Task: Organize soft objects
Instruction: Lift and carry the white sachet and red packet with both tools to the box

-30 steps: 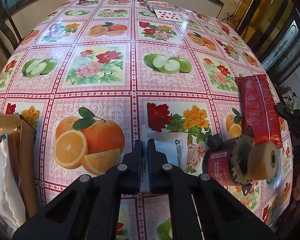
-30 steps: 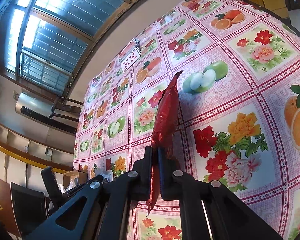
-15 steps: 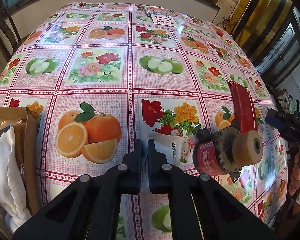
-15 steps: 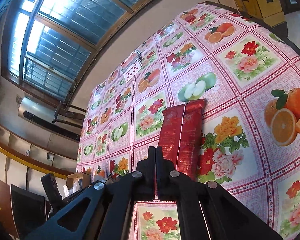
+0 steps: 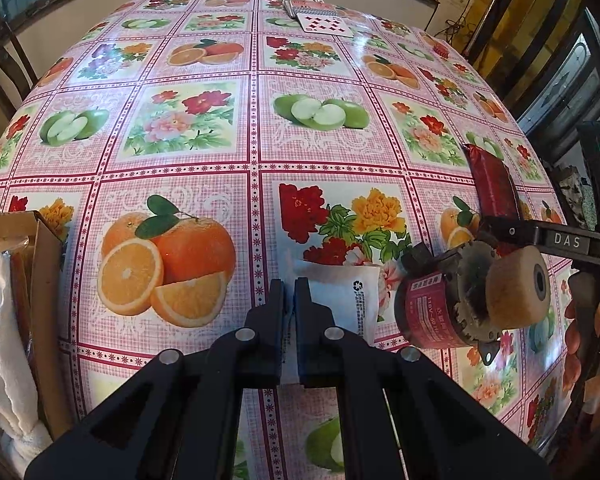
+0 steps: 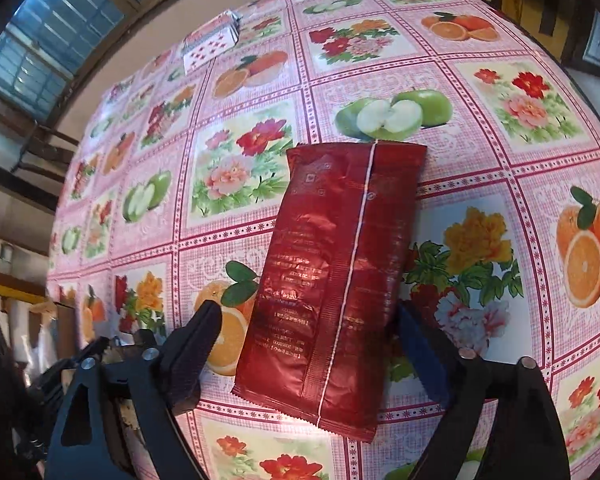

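Note:
A dark red soft packet lies flat on the fruit-and-flower tablecloth. My right gripper is open, one finger on each side of the packet's near half. The packet also shows in the left wrist view at the right, with the right gripper at its near end. My left gripper is shut on the edge of a white soft packet with small print, held just over the cloth.
A cardboard box holding a white towel stands at the near left. A motor-like part with a red label and tan roller lies right of the white packet. Playing cards lie at the far edge.
My right gripper has opened and let the red packet go; it now lies flat on the cloth. My left gripper stays shut on the white packet, moved slightly.

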